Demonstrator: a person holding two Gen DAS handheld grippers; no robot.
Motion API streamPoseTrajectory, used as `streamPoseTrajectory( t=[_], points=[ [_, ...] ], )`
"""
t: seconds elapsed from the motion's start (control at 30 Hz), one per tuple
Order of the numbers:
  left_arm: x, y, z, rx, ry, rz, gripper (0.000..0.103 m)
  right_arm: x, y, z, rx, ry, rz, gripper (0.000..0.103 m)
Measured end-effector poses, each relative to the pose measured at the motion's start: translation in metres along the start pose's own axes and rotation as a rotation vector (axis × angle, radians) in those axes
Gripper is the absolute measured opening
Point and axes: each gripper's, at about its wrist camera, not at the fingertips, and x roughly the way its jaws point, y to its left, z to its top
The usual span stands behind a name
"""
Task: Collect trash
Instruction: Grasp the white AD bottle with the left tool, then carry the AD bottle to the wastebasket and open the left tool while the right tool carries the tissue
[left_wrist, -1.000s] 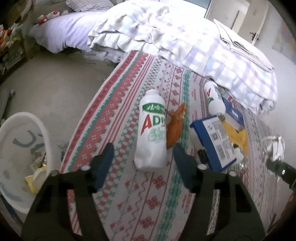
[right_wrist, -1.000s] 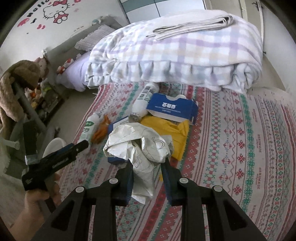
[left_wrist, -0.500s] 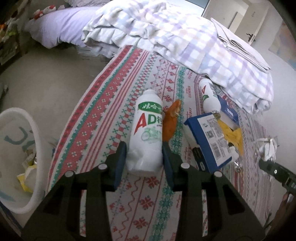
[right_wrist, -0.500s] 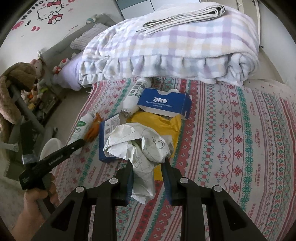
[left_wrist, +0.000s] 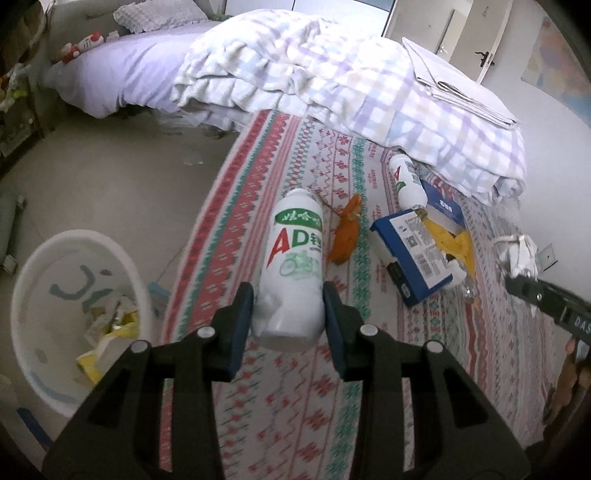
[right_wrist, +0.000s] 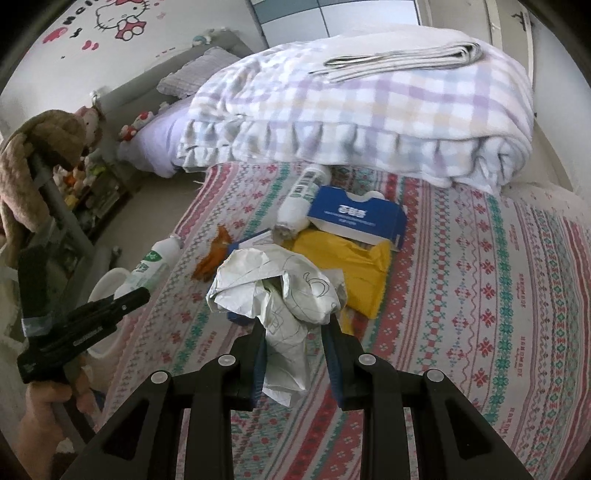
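Woven patterned bedspread (left_wrist: 236, 229); smooth cylindrical bottle (left_wrist: 293, 273).

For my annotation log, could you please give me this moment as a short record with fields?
setting: patterned bedspread with litter, folded plaid quilt behind
left tool: shut on AD bottle
right tool: shut on crumpled paper
bin: white bin on the floor left of the bed, some trash already inside
litter on bed: orange wrapper, second bottle, blue box, yellow bag
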Motion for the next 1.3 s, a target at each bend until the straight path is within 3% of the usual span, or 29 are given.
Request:
streamPoseTrajectory(
  t=[0.73, 1.3],
  points=[
    [-0.052, 0.091, -0.037, -0.058, 0.012, 0.093, 0.039, 0.023, 0.089, -0.026, -0.135, 0.057, 0.083, 0.029],
    [-0.050, 0.161, -0.047, -0.179, 0.070, 0.177, 0.039, 0.066, 0.159, -0.033, -0.179, 0.136, 0.155, 0.029]
  ],
)
